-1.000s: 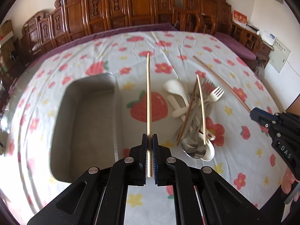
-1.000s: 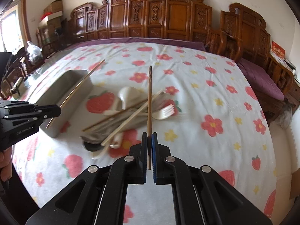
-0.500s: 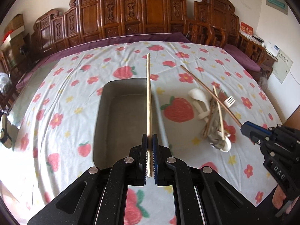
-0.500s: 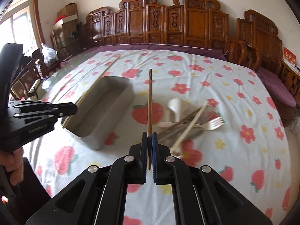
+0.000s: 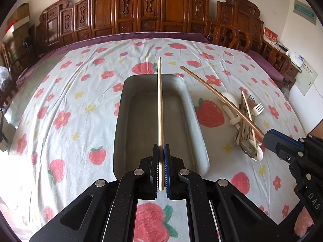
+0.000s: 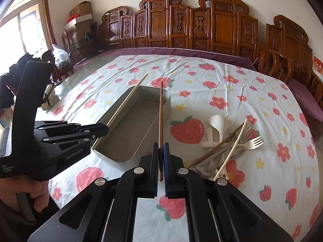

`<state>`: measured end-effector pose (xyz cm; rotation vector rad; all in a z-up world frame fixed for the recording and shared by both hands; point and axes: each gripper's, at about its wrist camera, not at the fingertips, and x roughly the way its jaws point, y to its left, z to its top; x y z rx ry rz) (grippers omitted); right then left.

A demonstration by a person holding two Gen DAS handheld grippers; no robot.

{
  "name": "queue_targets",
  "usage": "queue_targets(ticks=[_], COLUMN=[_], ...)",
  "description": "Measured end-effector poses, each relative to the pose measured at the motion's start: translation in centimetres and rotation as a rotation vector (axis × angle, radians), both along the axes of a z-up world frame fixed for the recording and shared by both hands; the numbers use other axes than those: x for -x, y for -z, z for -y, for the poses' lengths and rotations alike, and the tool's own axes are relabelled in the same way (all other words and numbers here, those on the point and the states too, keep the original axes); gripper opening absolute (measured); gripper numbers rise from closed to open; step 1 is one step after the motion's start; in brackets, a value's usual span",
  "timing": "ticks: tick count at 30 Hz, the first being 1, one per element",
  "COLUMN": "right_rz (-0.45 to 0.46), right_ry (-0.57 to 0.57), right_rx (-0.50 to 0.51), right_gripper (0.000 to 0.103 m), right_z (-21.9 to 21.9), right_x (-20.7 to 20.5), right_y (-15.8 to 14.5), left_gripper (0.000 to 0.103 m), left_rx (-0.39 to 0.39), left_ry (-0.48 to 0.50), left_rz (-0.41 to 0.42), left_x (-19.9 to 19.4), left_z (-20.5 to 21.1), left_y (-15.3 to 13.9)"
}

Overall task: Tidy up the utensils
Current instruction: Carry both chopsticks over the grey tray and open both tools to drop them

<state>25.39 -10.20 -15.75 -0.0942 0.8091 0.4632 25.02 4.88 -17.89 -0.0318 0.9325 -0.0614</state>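
My left tool [image 5: 160, 169] was clenched on a pale chopstick [image 5: 160, 109], and over the last second I had swung it from beside the utensil pile to directly above the metal tray [image 5: 189, 92], the stick running lengthwise over the basin. My right tool [image 6: 160, 165] gripped a darker brown chopstick [image 6: 160, 119] and had followed; its tip reached over the tray's right wall, though I couldn't say for certain how high it hung. Both sticks were lined up for release, so the first pair seemed close to being stowed. The tray sat bare on the flowered tabletop [image 5: 66, 100]. To its right, the remaining pile [image 6: 228, 145] of spoons, forks and chopsticks waited, well apart from the tray.
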Motion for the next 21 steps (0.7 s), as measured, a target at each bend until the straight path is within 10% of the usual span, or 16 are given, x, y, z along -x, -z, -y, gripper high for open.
queue_targets(ticks=[21], right_rz=[0.022], right_ry=[-0.029], right_rx=[0.110], right_gripper=[0.005], right_z=[-6.4], right_x=[-3.0], right_y=[1.4], left_gripper=[0.019], left_rx=[0.044], left_ry=[-0.049], left_rz=[0.087], left_x=[0.4], left_z=[-5.2], left_y=[-1.7])
